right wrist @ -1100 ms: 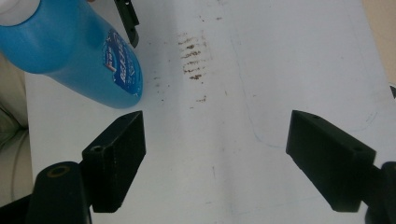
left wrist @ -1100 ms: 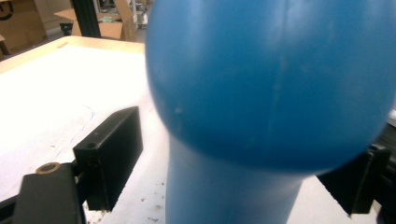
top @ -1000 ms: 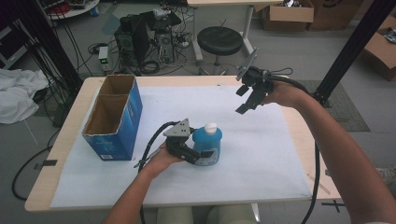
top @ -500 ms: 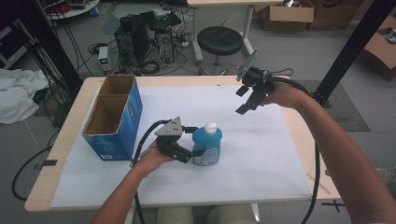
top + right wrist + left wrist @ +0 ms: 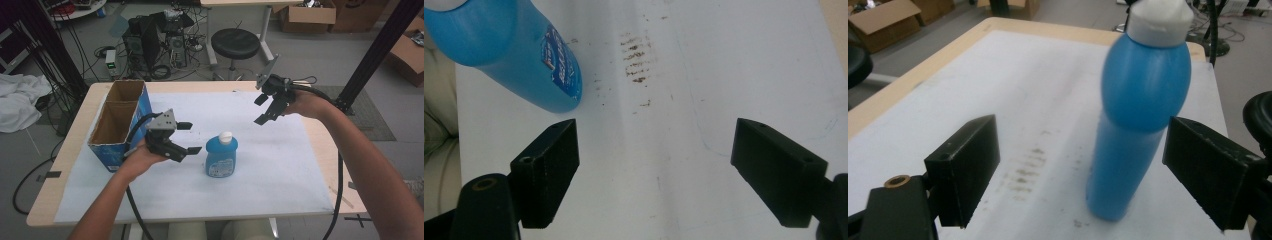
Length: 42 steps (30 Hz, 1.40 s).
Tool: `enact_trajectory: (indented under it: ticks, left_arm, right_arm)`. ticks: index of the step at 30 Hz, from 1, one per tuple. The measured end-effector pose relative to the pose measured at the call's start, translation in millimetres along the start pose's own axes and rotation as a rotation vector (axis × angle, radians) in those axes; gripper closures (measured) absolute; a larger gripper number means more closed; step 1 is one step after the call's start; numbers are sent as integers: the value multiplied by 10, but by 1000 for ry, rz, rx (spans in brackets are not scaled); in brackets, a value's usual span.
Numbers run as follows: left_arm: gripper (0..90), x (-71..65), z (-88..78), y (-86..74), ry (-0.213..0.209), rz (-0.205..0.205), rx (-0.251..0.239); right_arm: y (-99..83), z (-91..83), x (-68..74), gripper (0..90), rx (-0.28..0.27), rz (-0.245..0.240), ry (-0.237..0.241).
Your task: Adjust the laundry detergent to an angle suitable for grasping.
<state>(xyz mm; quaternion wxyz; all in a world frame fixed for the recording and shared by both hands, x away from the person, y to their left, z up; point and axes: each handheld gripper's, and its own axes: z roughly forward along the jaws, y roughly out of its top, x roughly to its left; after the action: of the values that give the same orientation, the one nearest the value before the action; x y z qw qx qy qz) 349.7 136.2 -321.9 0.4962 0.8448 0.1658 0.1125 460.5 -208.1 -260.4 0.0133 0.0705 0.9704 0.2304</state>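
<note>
A blue bottle (image 5: pixel 221 156) with a white cap stands upright on the white sheet near the middle of the table. My left gripper (image 5: pixel 189 137) hovers just left of it, lifted off the table, jaws open and empty. In the left gripper view the bottle (image 5: pixel 1140 115) rises a little beyond the wide-apart jaws of the left gripper (image 5: pixel 1088 167), touching neither. My right gripper (image 5: pixel 262 110) hangs above the far right of the sheet, open. In the right gripper view the bottle (image 5: pixel 519 50) lies at the upper left, far from the right gripper (image 5: pixel 654 167).
An open blue cardboard box (image 5: pixel 116 129) with two compartments stands at the table's left edge, close behind my left hand. The white sheet (image 5: pixel 280 165) has faint dark smudges. A stool (image 5: pixel 236 44) and computer gear (image 5: pixel 155 37) sit on the floor beyond the table.
My left gripper has let go of the bottle and drawn back to the left and upward. The bottle stays upright. The right gripper has not moved.
</note>
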Motion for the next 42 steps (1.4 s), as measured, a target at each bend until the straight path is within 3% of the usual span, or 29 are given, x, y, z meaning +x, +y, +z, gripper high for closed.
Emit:
enact_trajectory:
  ticks: [7, 15, 24, 30, 33, 42]
  left_arm:
    - [159, 183, -168, 231, 40, 15, 86]
    - [162, 440, -296, 541, 70, 31, 226]
    - [167, 743, -395, 823, 125, 5, 359]
    - [171, 907, -382, 871, 126, -6, 467]
    - [171, 972, -361, 851, 97, -13, 505]
    - [191, 1113, -315, 805, 83, 17, 607]
  right_arm:
    - [-40, 12, 49, 194, -3, -10, 12]
    - [-121, -31, 110, 193, -12, -8, 16]
    - [-149, -5, 213, 193, -14, -22, 29]
    - [-169, 15, 287, 193, -22, -28, 41]
    - [-186, 32, 325, 192, -28, -32, 45]
    - [-213, 85, 407, 192, -28, -27, 62]
